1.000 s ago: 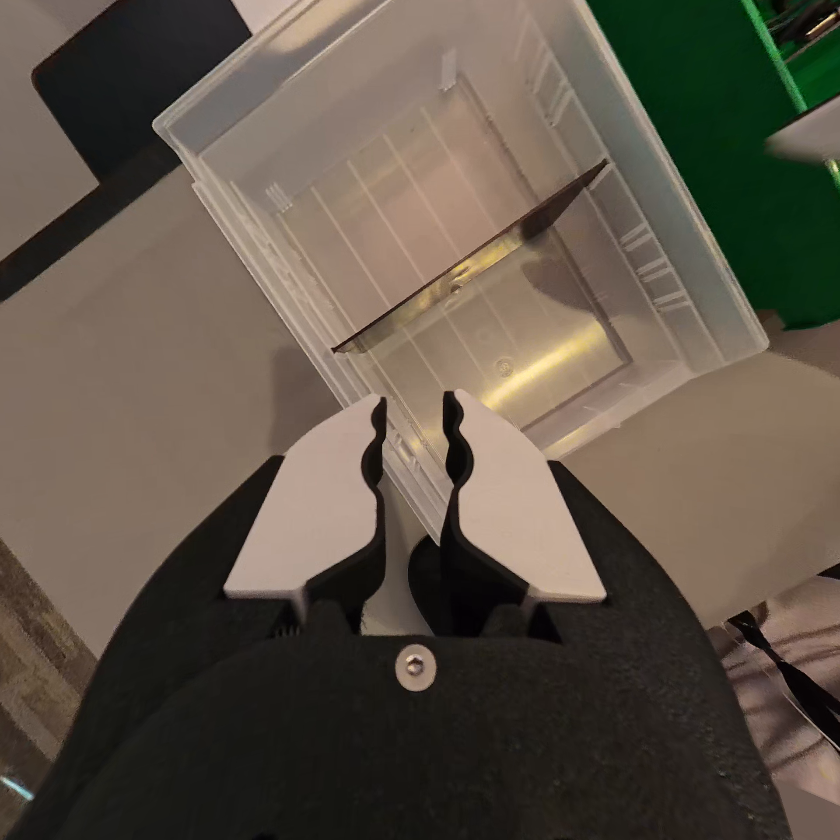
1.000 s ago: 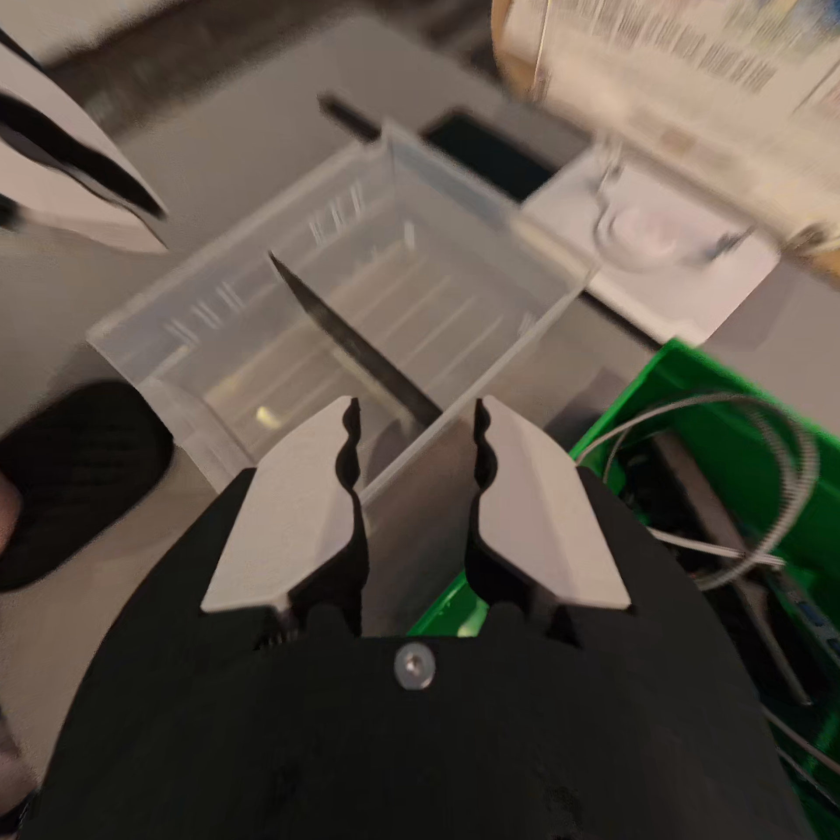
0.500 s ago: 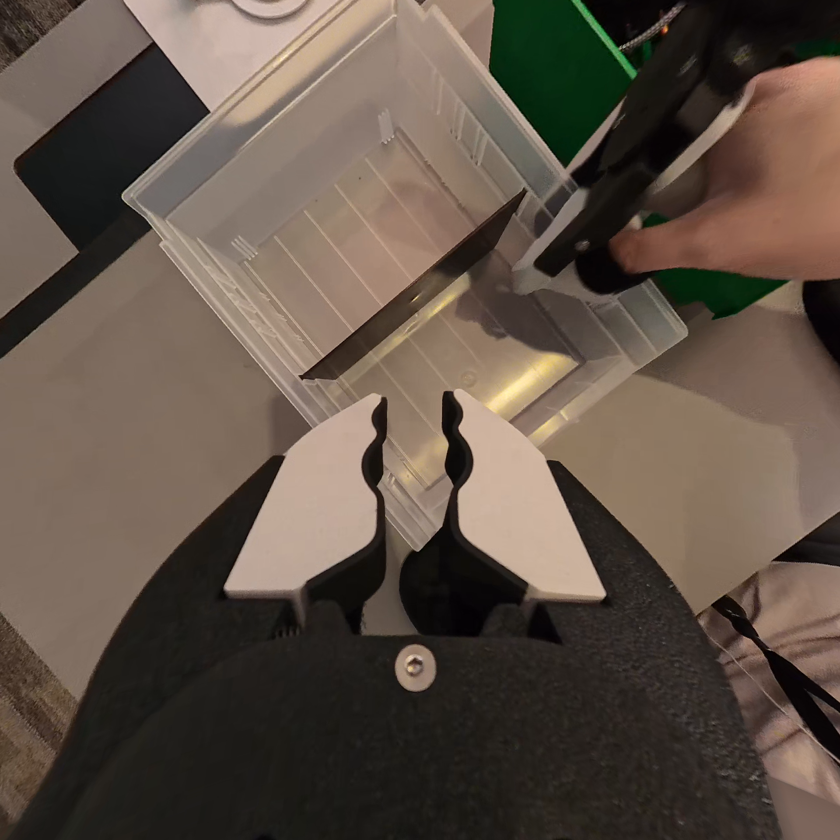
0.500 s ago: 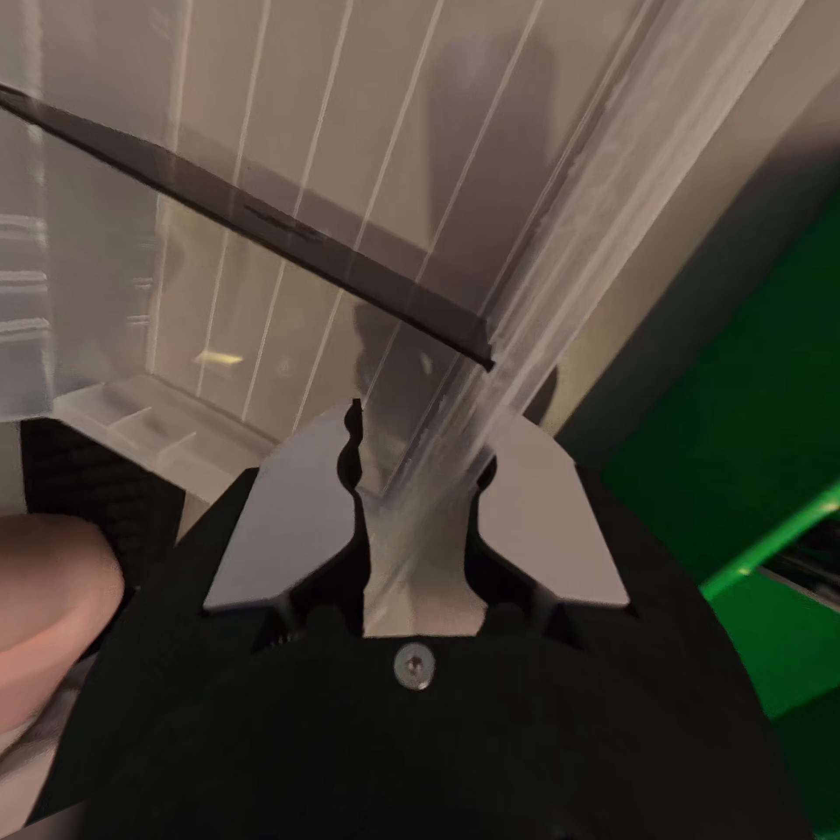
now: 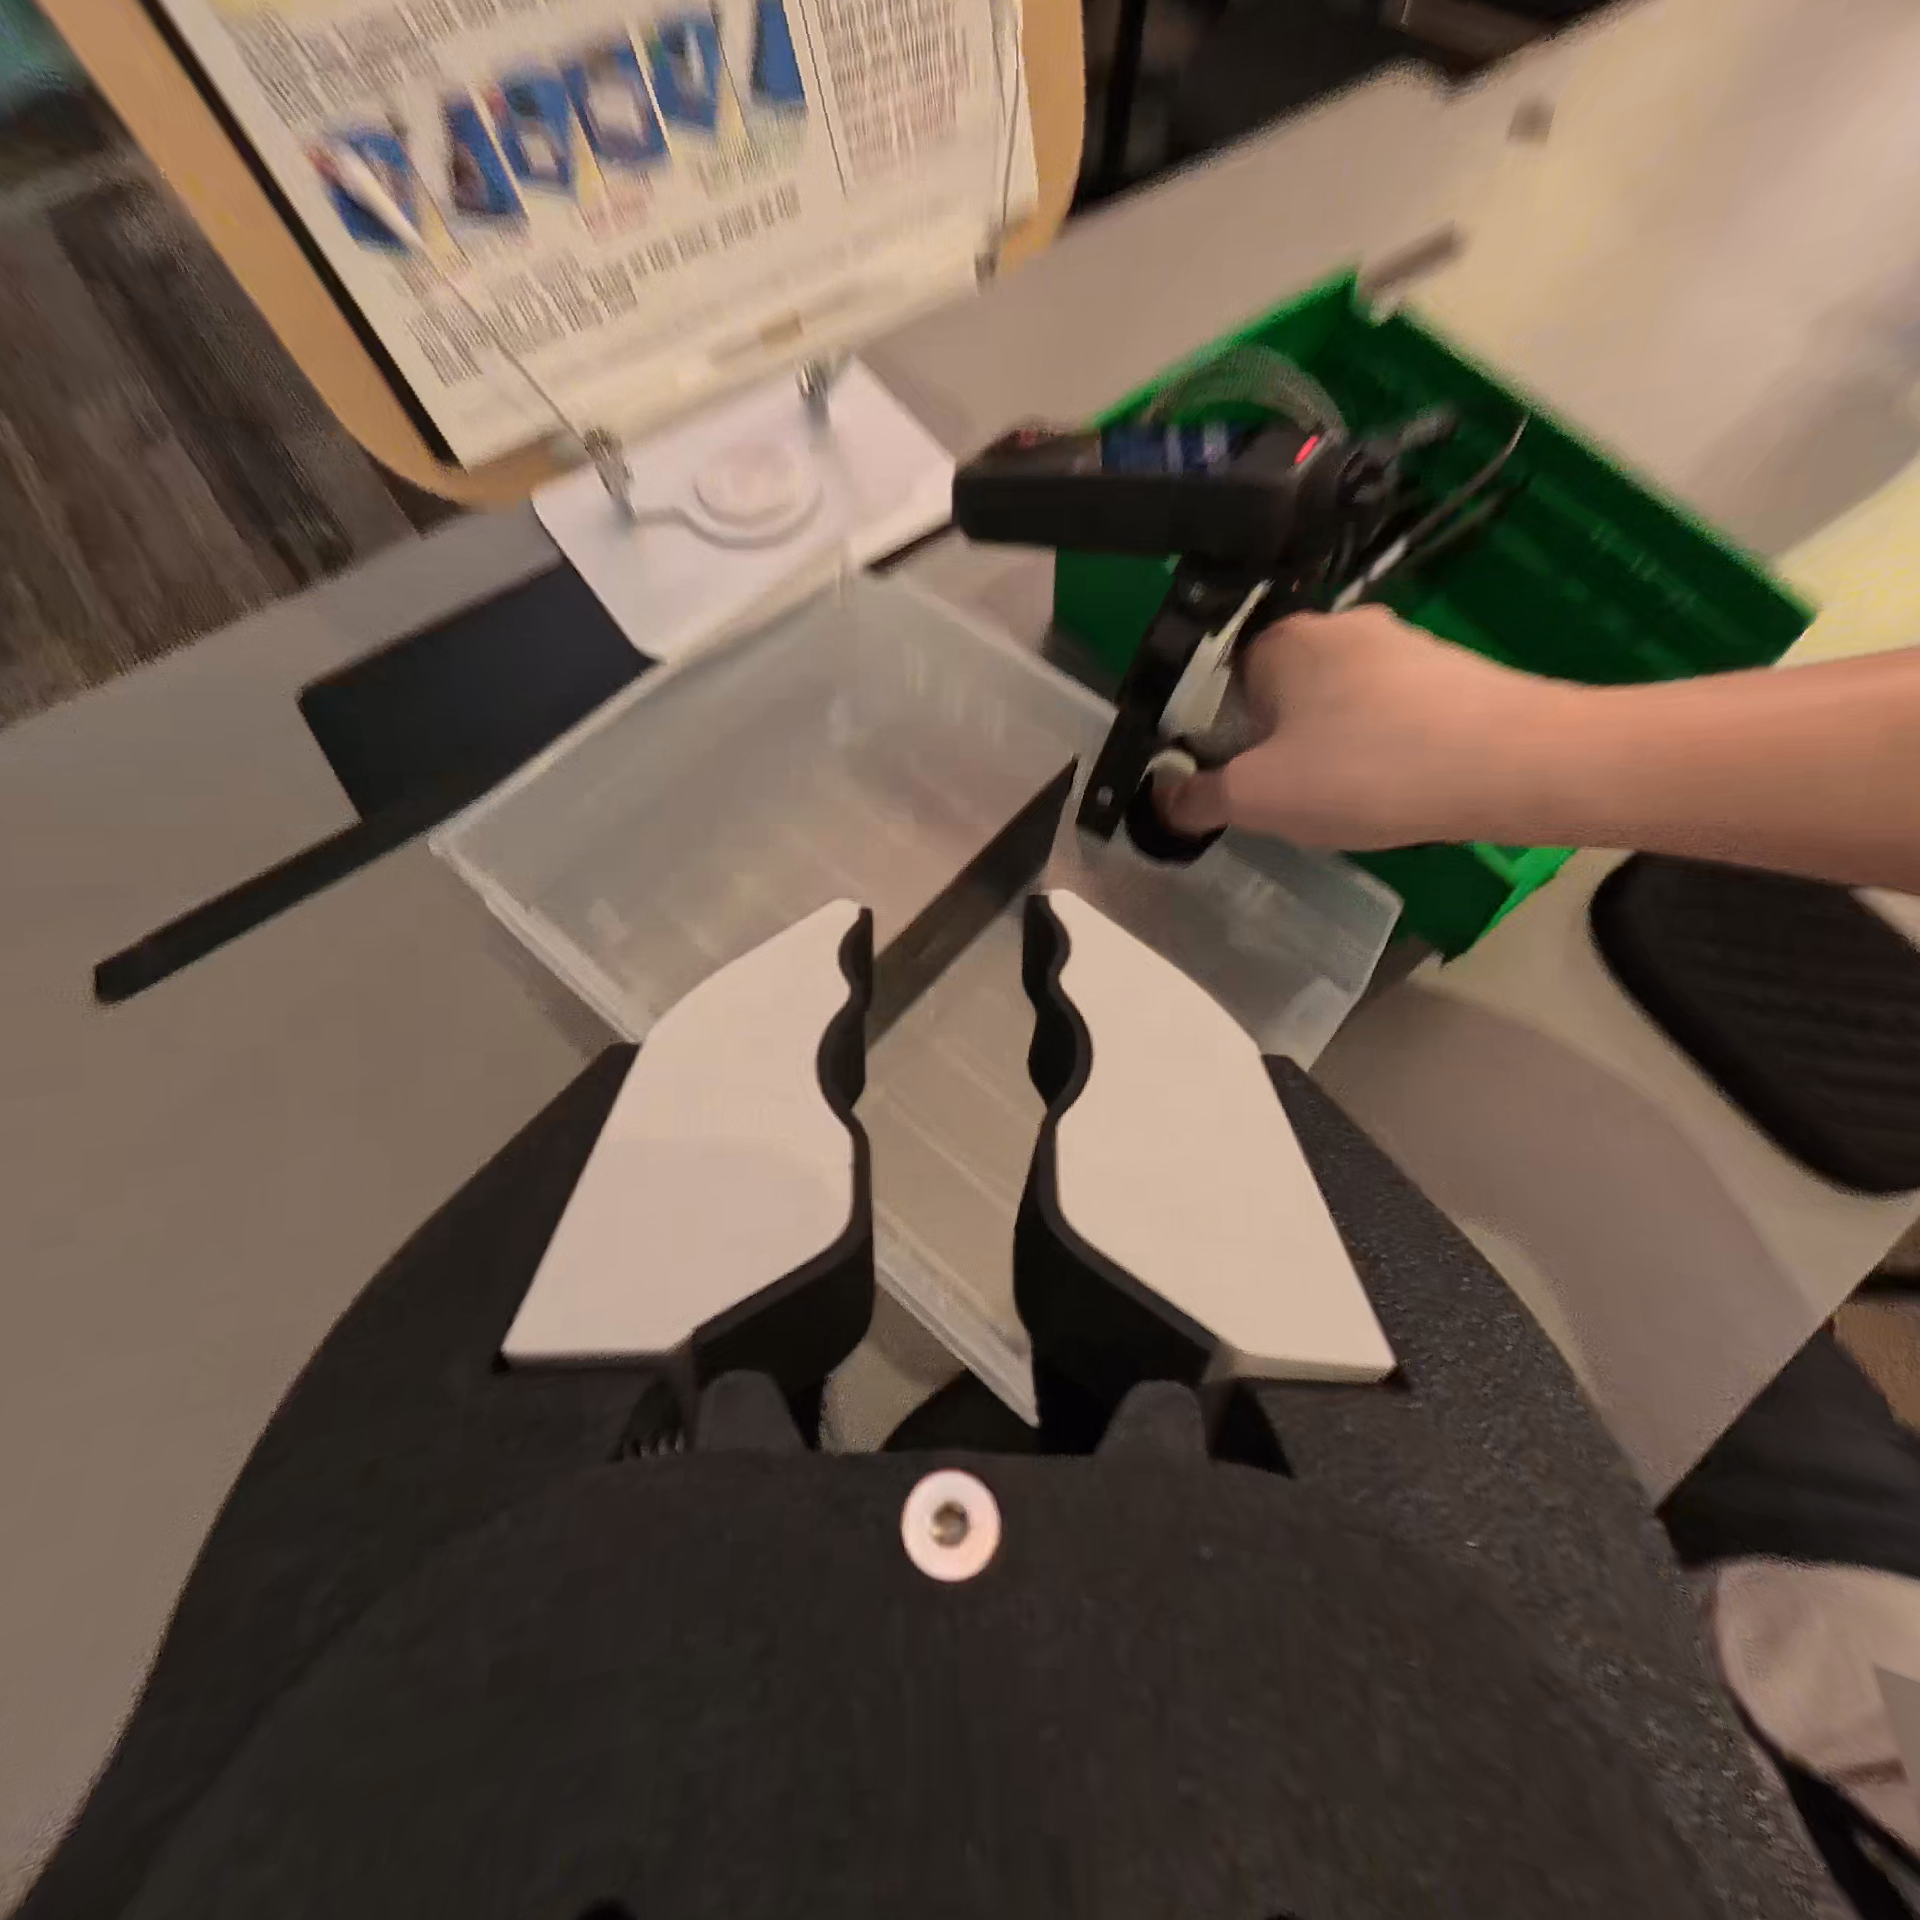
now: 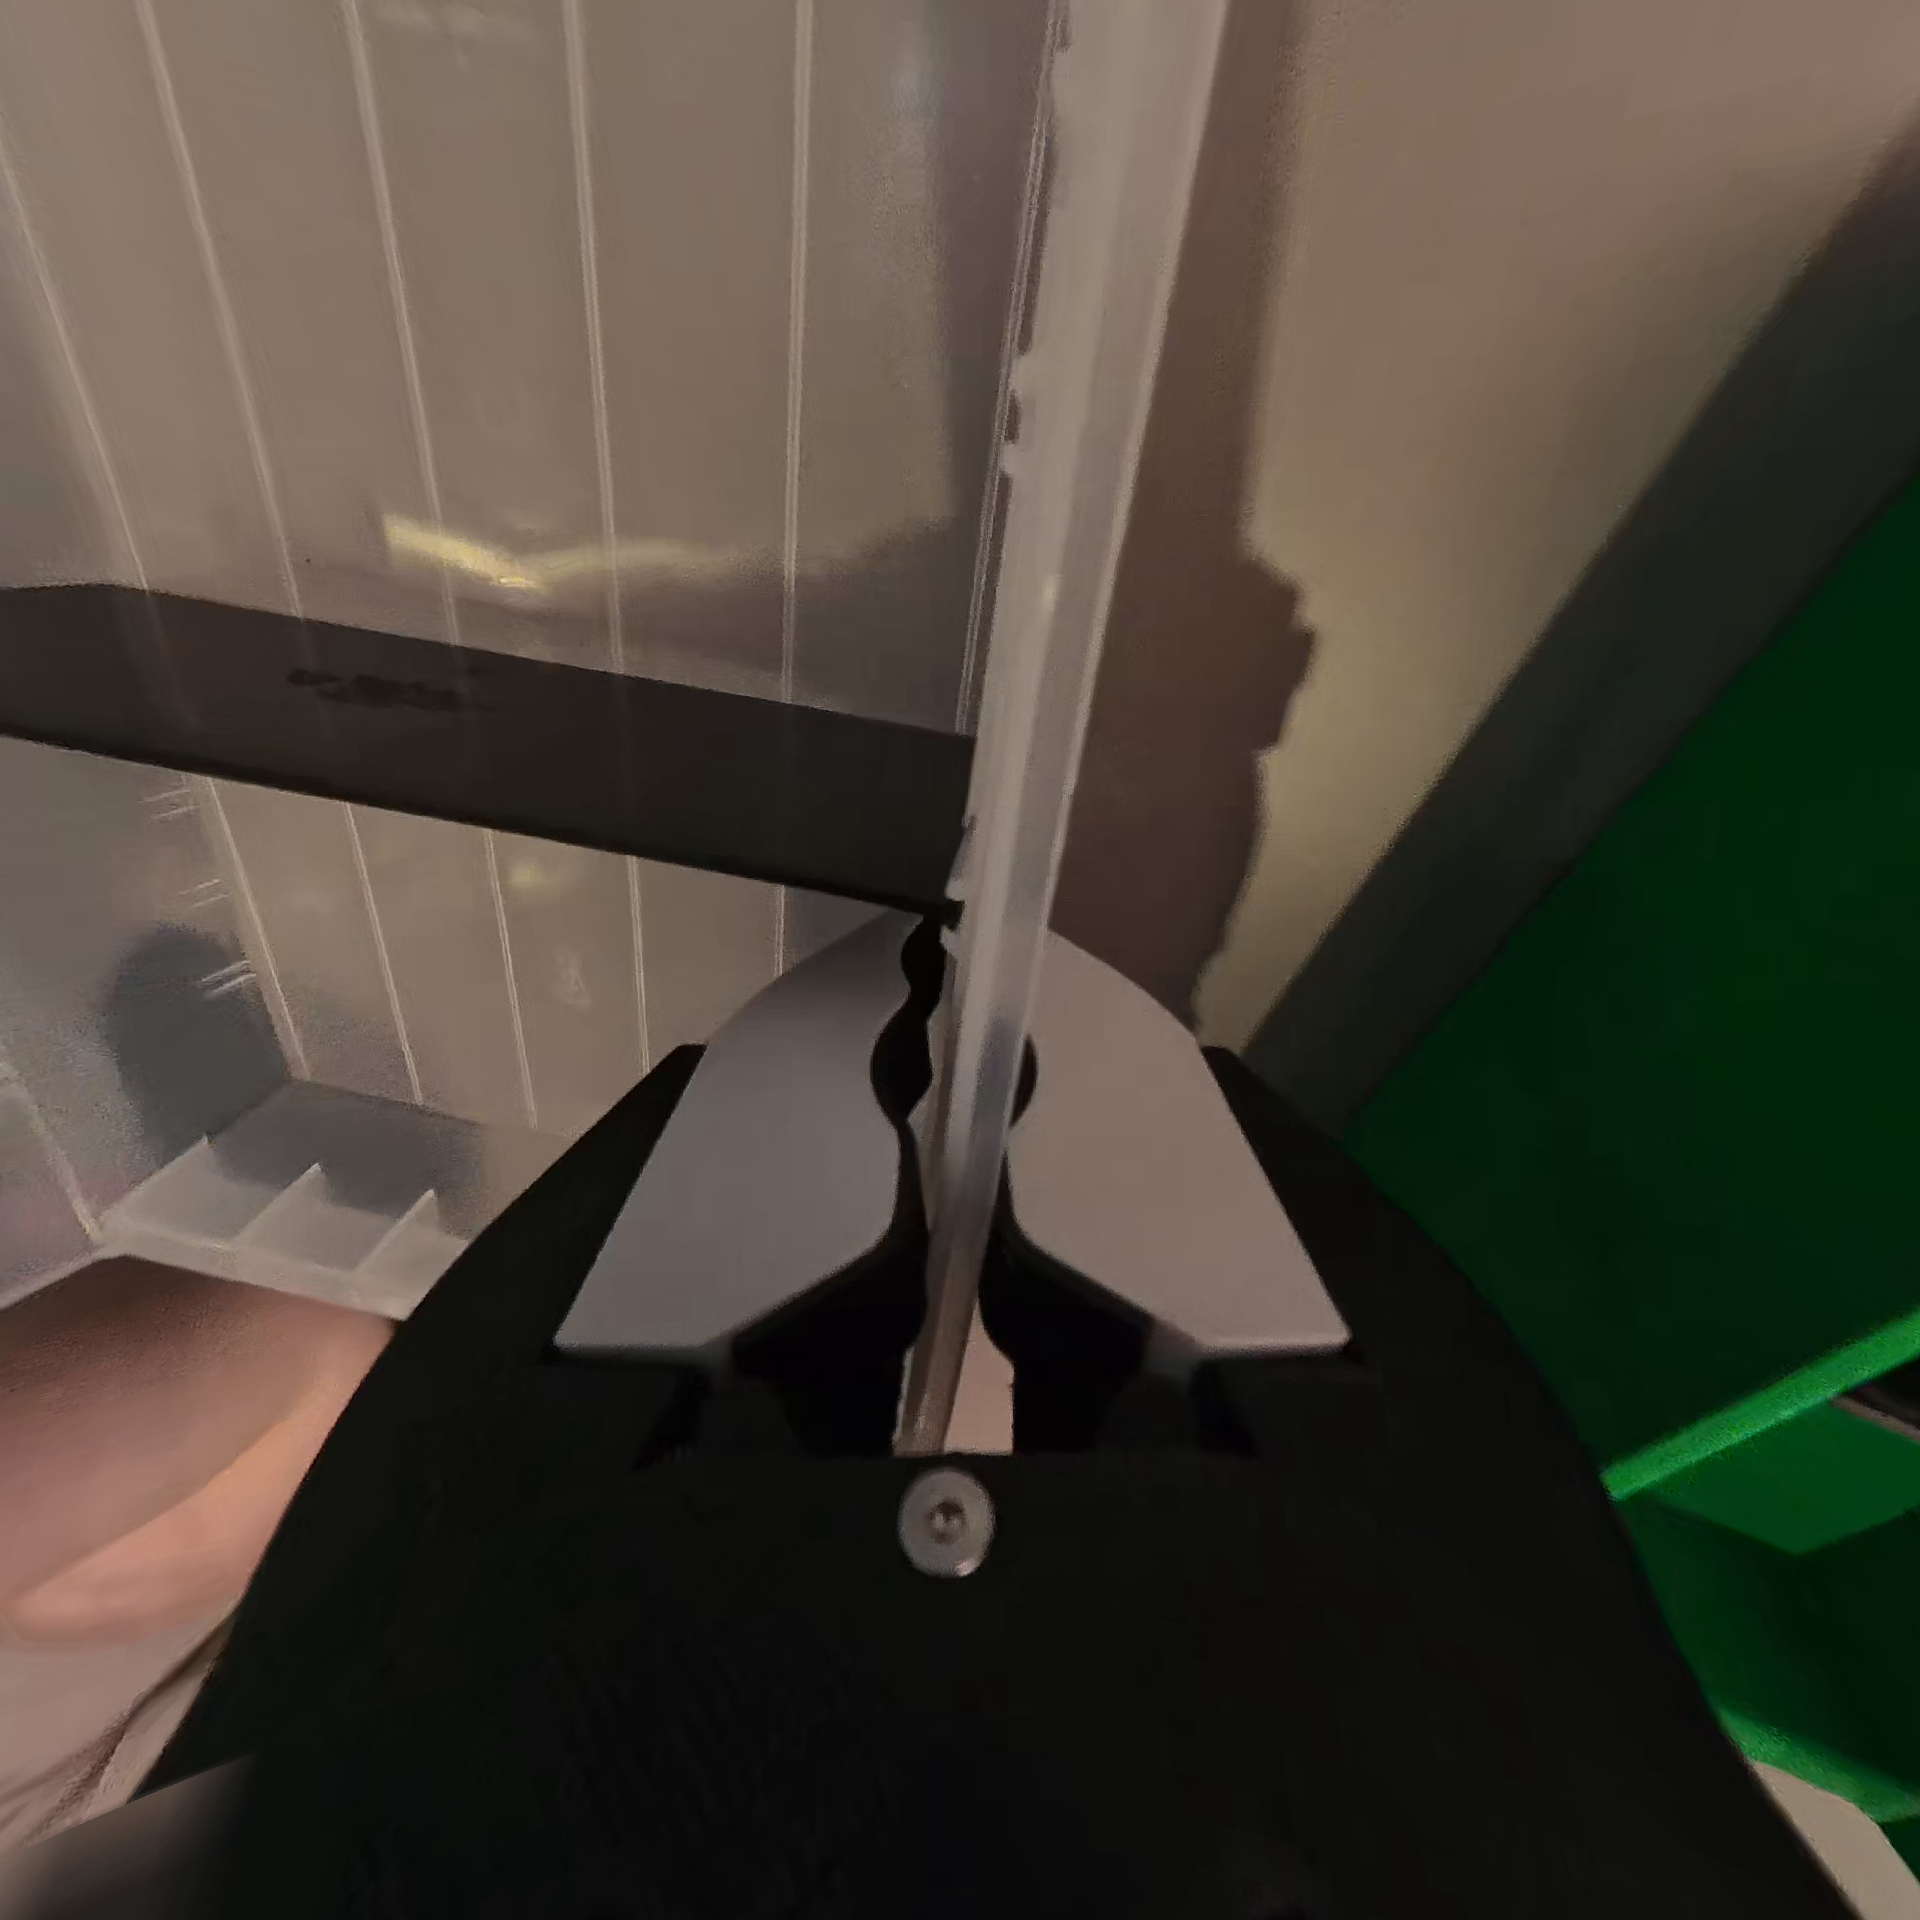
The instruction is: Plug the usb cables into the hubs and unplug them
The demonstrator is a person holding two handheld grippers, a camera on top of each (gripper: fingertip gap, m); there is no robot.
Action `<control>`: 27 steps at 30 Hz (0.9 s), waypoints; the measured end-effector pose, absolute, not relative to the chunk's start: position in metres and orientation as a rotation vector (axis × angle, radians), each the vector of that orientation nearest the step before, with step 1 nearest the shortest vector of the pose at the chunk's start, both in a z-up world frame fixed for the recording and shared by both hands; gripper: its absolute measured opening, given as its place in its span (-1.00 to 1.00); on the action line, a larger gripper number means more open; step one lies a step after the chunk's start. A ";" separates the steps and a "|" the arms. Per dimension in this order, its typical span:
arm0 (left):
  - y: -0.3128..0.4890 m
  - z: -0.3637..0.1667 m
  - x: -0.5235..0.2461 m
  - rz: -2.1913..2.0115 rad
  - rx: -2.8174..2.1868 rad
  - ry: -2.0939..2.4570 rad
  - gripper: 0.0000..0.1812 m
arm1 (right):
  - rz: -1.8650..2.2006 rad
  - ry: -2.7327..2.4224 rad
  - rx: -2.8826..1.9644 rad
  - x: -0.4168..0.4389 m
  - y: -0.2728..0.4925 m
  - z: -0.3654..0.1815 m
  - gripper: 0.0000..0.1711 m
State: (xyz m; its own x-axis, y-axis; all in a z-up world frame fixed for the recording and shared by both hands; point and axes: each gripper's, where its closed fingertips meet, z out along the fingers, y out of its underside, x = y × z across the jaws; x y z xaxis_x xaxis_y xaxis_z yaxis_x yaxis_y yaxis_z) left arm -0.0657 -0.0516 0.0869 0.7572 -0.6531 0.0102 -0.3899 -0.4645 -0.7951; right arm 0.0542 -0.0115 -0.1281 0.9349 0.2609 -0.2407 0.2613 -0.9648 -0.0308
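A clear plastic bin [image 5: 582, 914] with a black divider [image 5: 966, 894] stands on the grey table. My left gripper [image 5: 945, 925] is shut on the bin's near corner rim, which runs between its white fingers. My right gripper [image 6: 956, 956] is shut on the bin's side wall [image 6: 1081, 520], just below the end of the divider [image 6: 520, 748]. It also shows in the left wrist view [image 5: 1143, 748], held by a hand [image 5: 1351, 727]. The clear bin looks empty. Grey cables [image 5: 1247, 374] lie blurred in a green bin [image 5: 1558, 582] behind it.
The green bin [image 6: 1662, 1039] stands right beside the clear bin's gripped wall. A sign holder with a printed sheet [image 5: 623, 208] on a white base [image 5: 727, 499] stands behind. A black mat [image 5: 436, 727] lies at the back left. A black mesh pad [image 5: 1766, 1018] is at the right. One gripper's finger ends stand about 25 cm off the other's.
My right gripper came down over the clear bin's side wall and closed on it. The left wrist view tilted up from looking down into the bin, with the corner still between its fingers.
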 end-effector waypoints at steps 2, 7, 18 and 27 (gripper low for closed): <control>-0.063 0.115 -0.070 -0.461 -1.997 0.695 -0.63 | -0.430 0.433 3.021 0.047 -0.019 -0.115 -0.93; -0.105 0.181 -0.083 -0.621 -1.662 0.542 -0.53 | -0.498 0.465 2.918 0.054 -0.033 -0.056 -0.93; -0.101 0.104 0.000 -0.710 -1.954 0.941 -0.12 | -0.257 -0.006 3.214 0.348 -0.078 0.122 -0.94; -0.056 -0.015 0.126 -0.773 -2.296 1.089 -0.03 | 0.070 -0.827 3.268 0.568 -0.222 0.161 -0.94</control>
State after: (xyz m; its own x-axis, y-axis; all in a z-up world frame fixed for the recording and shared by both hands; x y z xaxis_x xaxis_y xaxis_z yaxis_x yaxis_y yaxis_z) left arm 0.1256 -0.0559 -0.0151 0.5241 -0.8034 0.2827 -0.5320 -0.5680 -0.6280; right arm 0.5684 -0.2215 0.1610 0.8804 -0.4740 -0.0163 -0.4646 -0.8548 -0.2311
